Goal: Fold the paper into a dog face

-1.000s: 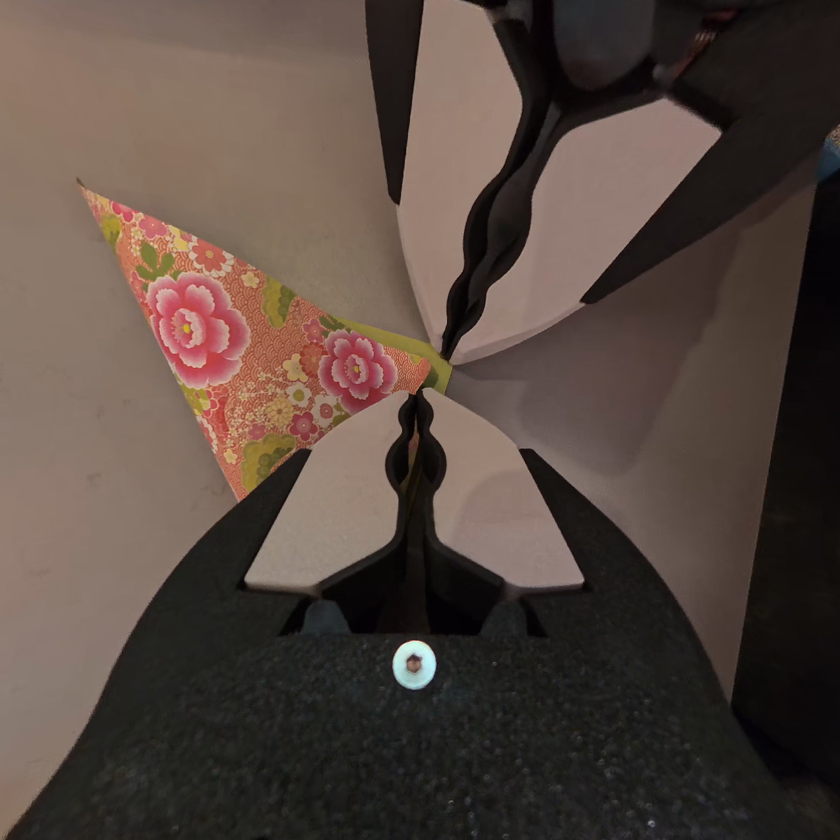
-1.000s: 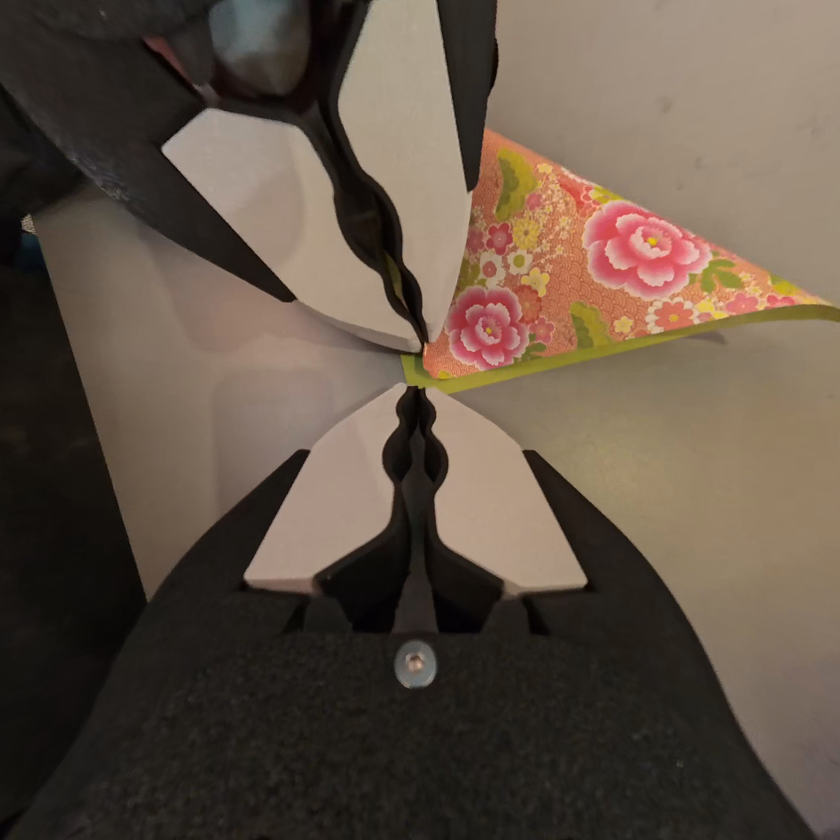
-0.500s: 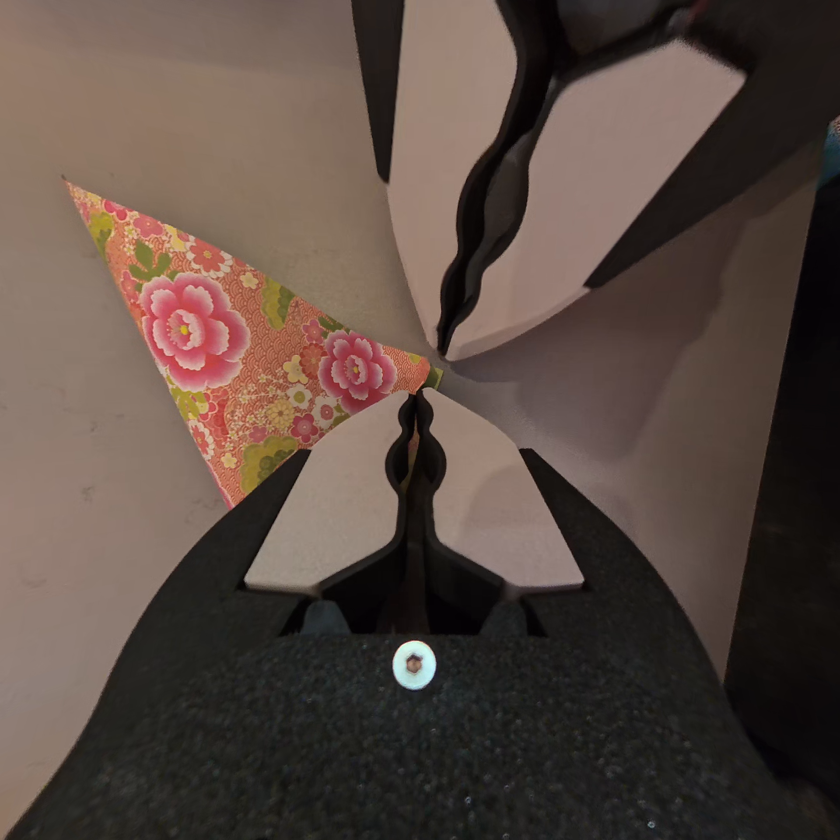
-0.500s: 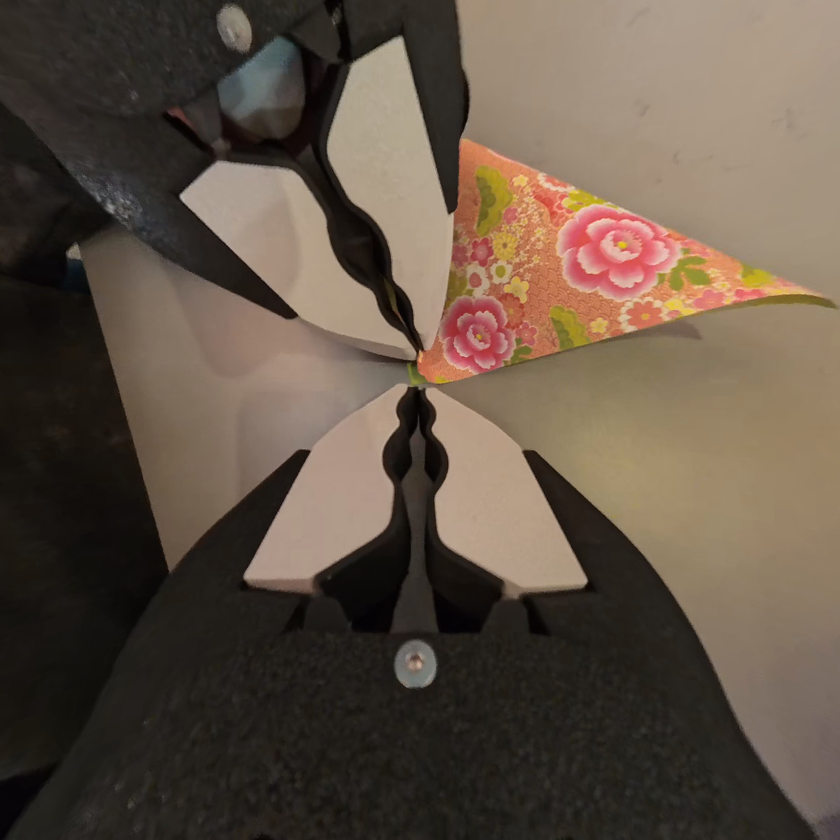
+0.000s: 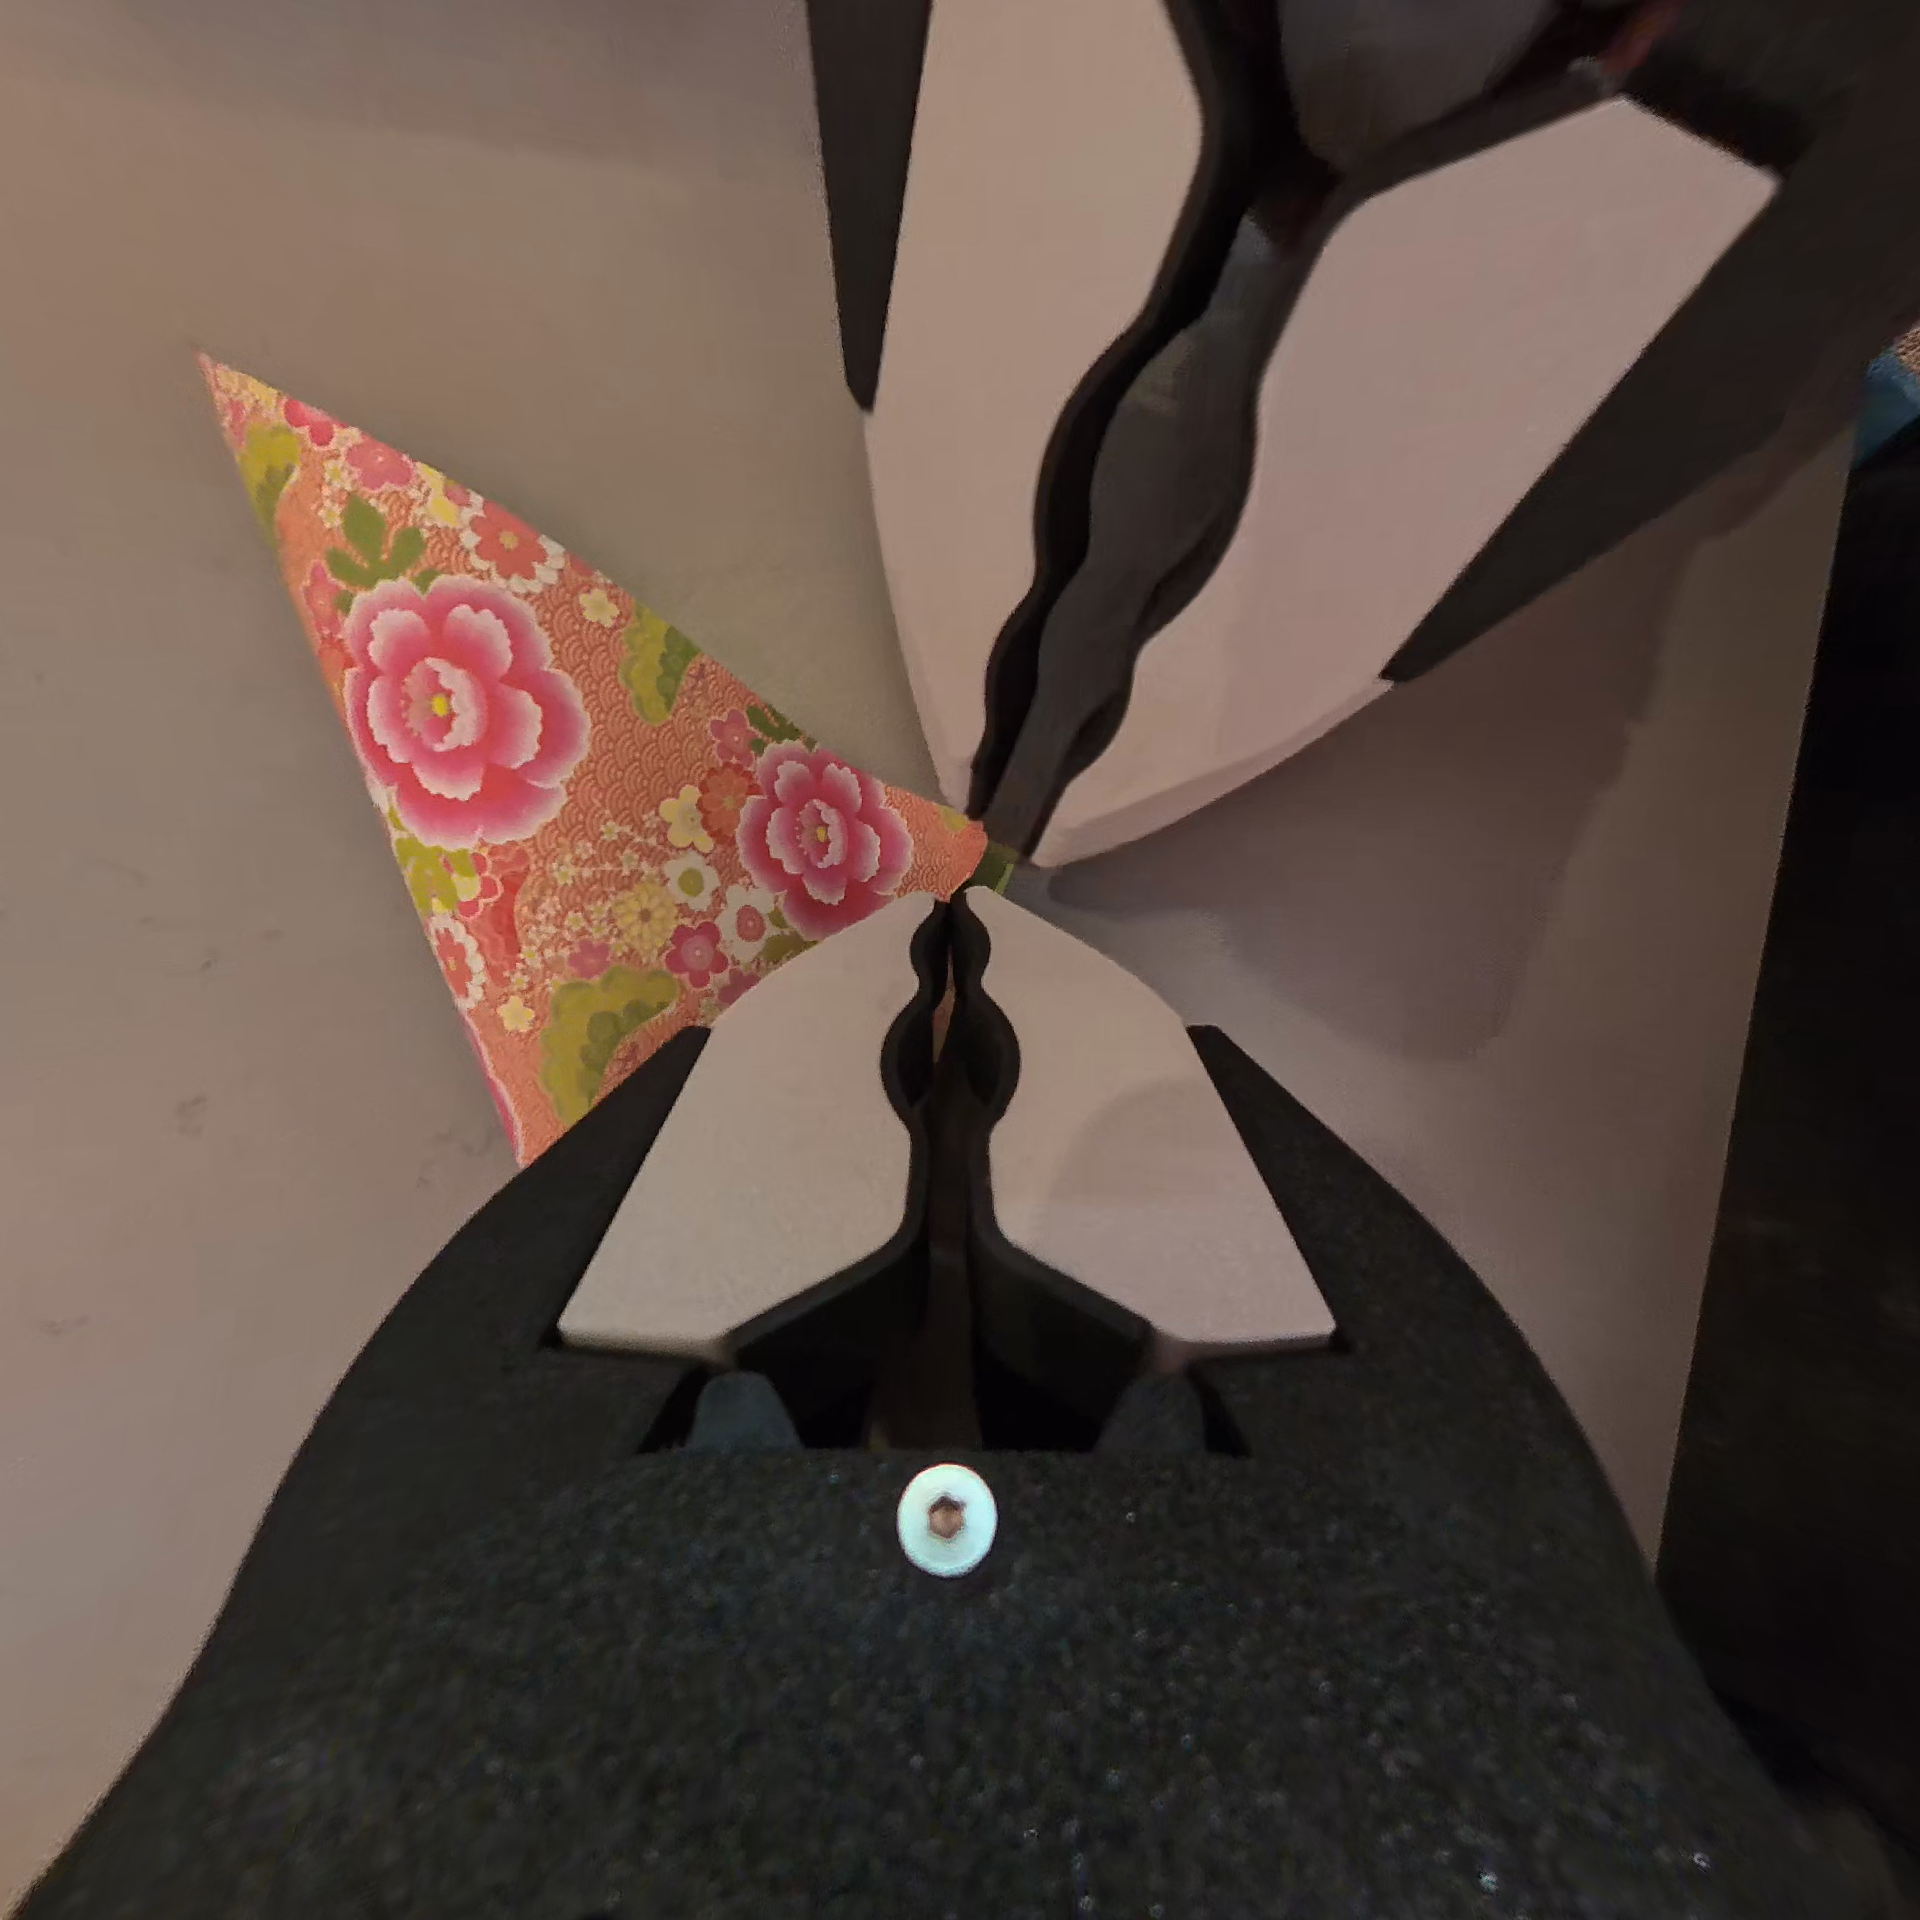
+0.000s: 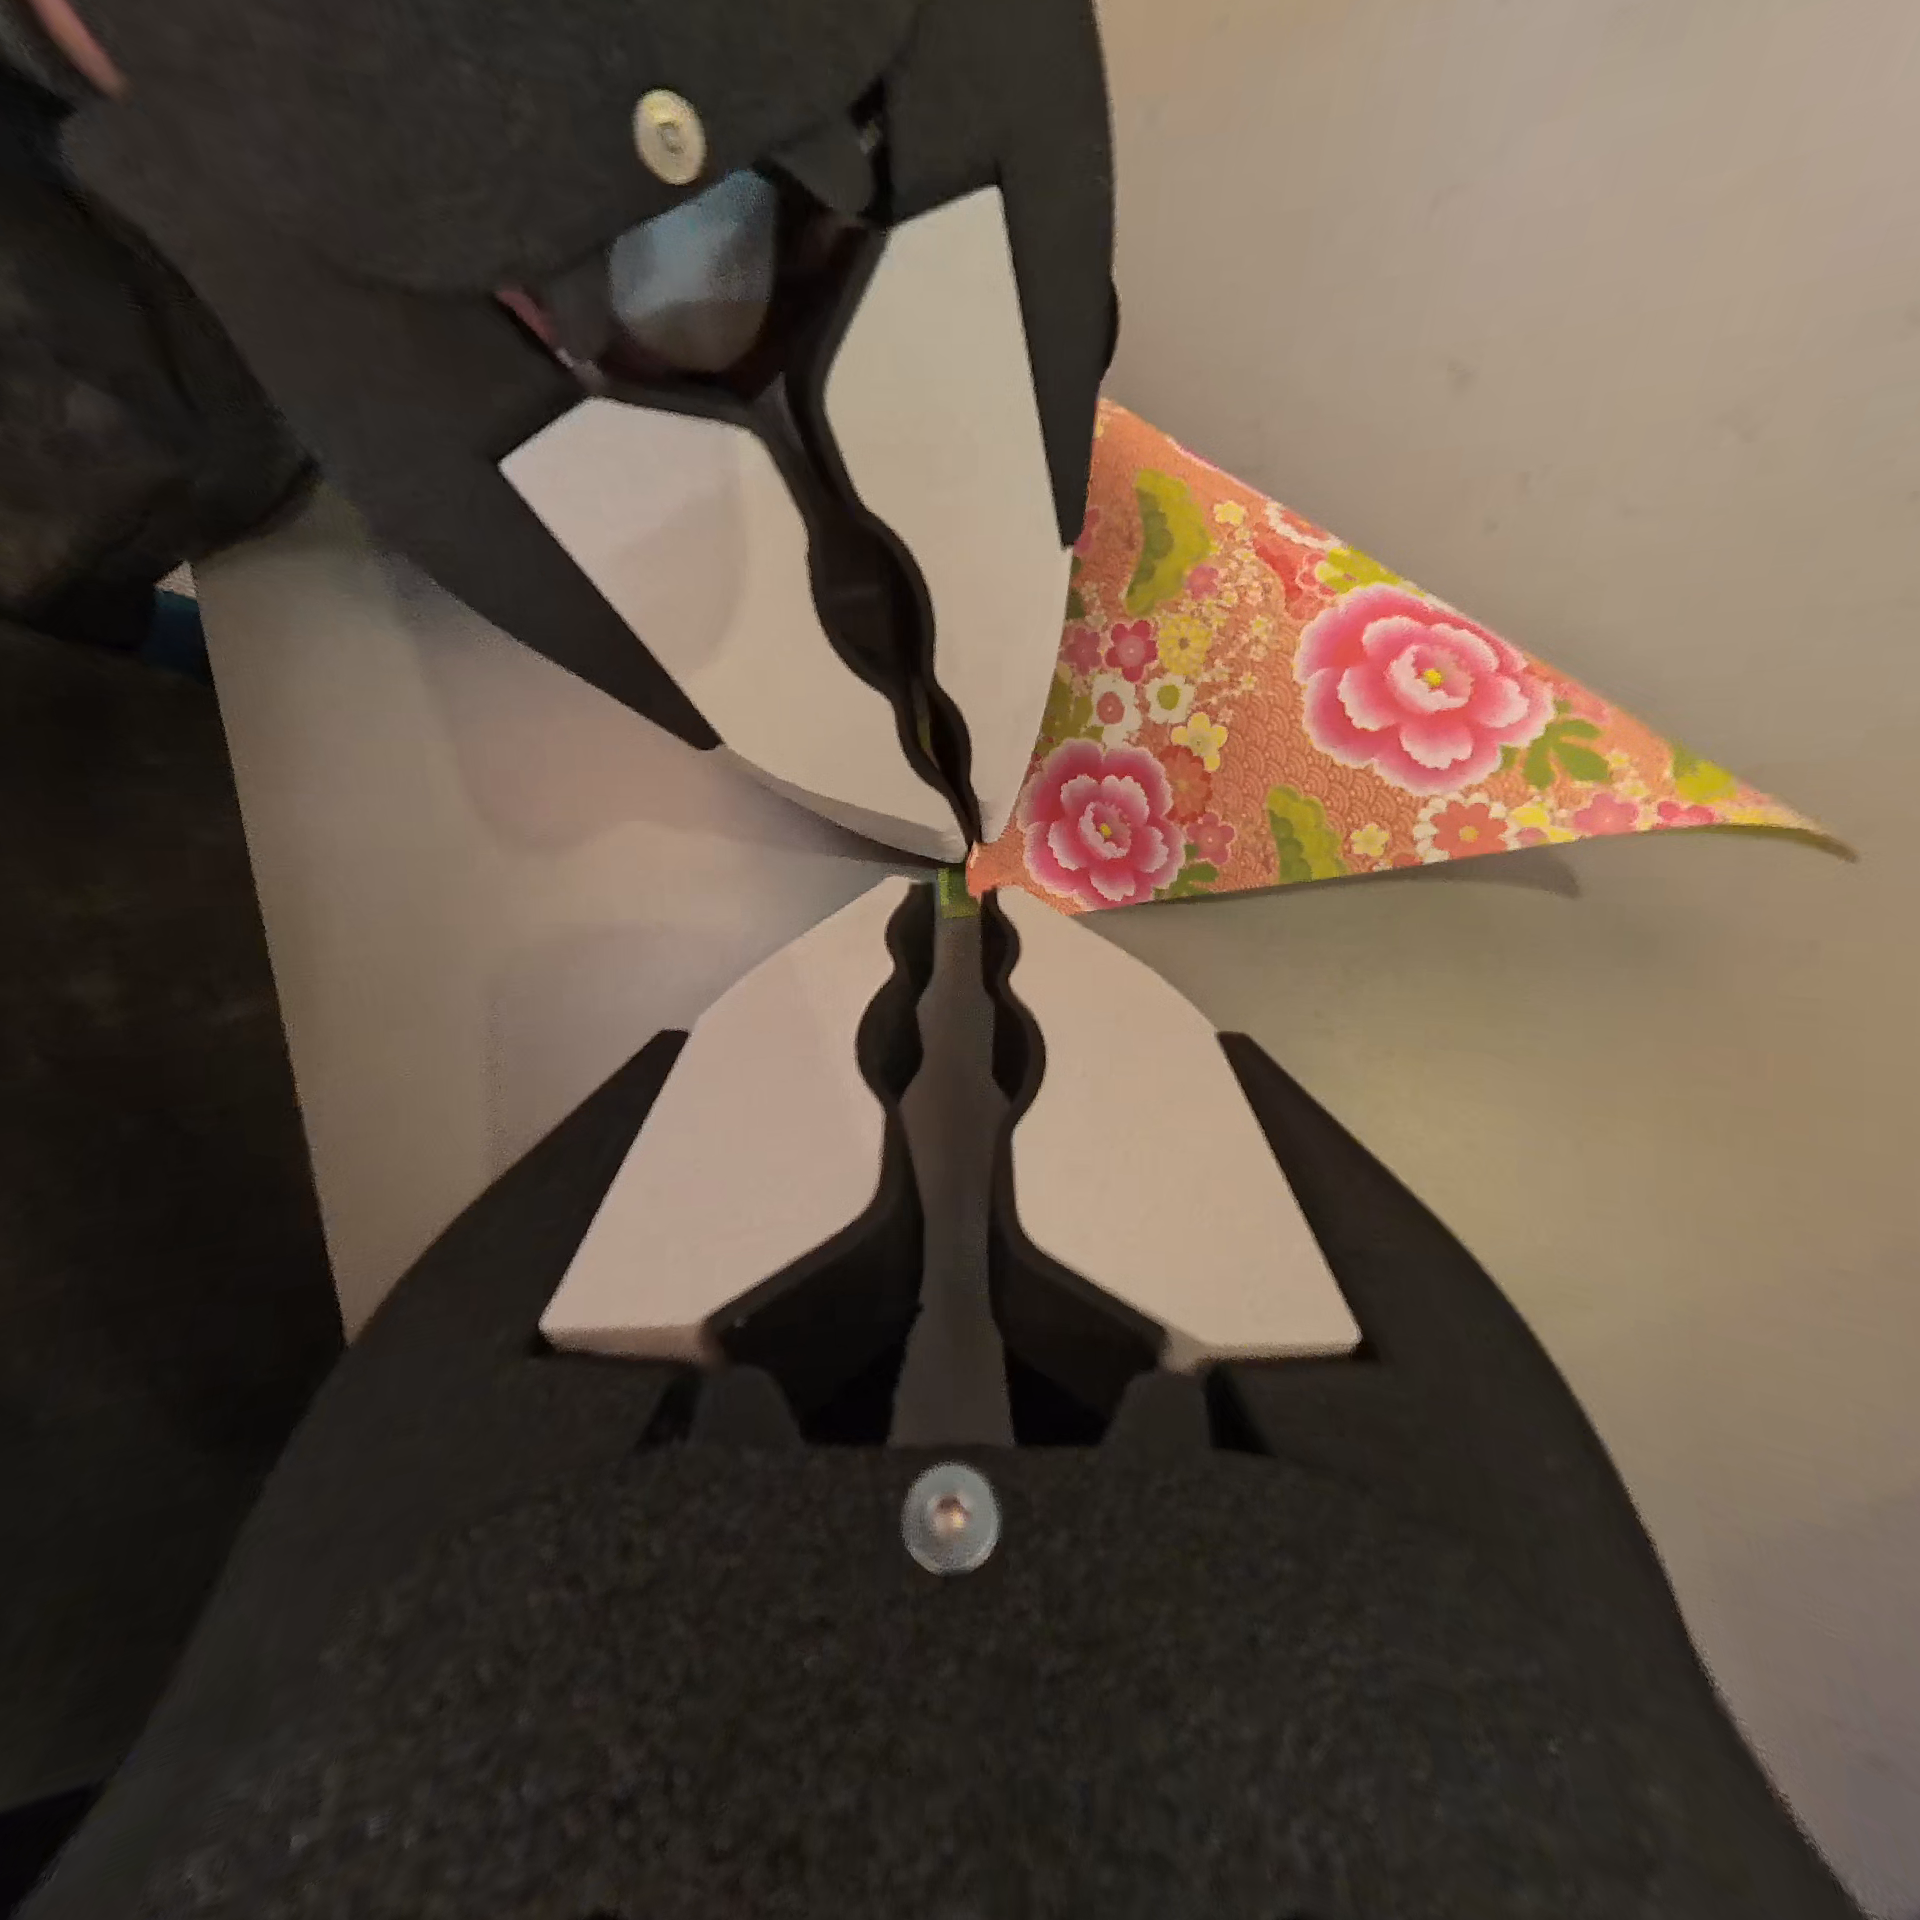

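The paper [image 5: 582, 790] is a folded triangle, orange with pink flowers and a green underside, and it lies on a pale table [image 5: 312, 260]. My left gripper [image 5: 951, 909] is shut on the triangle's near corner. In the right wrist view the paper [image 6: 1351, 707] stretches to the right with its far tip curled a little off the table. My right gripper [image 6: 956, 909] meets the same corner from the opposite side. Its jaws stand a narrow slit apart with a green bit of the corner between them. The left gripper [image 6: 971, 831] faces it tip to tip. The right gripper [image 5: 1006, 836] shows above in the left wrist view.
The pale table ends at a dark area, on the right in the left wrist view [image 5: 1829, 1143] and on the left in the right wrist view [image 6: 114, 1039]. Bare table [image 6: 1558, 1247] lies beyond and beside the paper. The tips of both grippers are at nearly the same place.
My right gripper's jaws have parted slightly from shut. The left gripper keeps hold of the corner. The paper's far tip has lifted a little.
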Motion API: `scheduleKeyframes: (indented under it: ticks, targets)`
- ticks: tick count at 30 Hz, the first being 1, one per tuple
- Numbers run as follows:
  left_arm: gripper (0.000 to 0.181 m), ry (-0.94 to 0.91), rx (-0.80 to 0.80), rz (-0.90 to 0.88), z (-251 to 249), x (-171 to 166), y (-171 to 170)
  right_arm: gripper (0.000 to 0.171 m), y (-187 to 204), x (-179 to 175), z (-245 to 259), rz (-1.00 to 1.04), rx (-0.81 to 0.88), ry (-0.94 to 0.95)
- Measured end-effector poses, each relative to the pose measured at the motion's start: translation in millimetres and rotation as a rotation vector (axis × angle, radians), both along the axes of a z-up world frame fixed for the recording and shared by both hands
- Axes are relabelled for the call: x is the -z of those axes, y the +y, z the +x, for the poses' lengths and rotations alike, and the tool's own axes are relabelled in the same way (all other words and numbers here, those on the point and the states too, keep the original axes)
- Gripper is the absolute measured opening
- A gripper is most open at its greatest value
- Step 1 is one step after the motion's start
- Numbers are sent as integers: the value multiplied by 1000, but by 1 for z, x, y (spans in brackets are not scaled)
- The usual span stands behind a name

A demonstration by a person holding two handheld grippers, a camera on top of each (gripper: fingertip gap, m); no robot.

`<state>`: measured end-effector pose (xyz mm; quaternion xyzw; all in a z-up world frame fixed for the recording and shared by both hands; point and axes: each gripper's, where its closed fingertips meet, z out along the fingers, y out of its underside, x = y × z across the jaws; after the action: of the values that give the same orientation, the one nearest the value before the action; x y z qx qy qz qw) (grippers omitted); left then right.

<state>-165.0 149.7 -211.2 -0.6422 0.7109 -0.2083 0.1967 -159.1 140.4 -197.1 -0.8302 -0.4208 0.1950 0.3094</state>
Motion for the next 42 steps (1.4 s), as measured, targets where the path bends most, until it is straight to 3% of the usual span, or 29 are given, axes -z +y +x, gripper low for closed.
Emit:
scheduleKeyframes:
  ticks: [6, 9, 28, 35, 42]
  targets:
    - [0, -5, -5, -7, -1, 0, 0, 12, 3, 7, 0, 39, -13, -68]
    - [0, -13, -14, -25, -1, 0, -1, 1, 5, 11, 1, 61, -16, -107]
    - [4, -83, -101, -78, -5, -4, 1, 0, 6, 14, -2, 14, -46, -109]
    - [24, -168, -179, -93, -26, -30, 11, 0, 6, 14, -2, -26, -47, -99]
    - [34, -190, -331, -49, -78, -39, 49, 0, 6, 14, -2, -47, -42, -87]
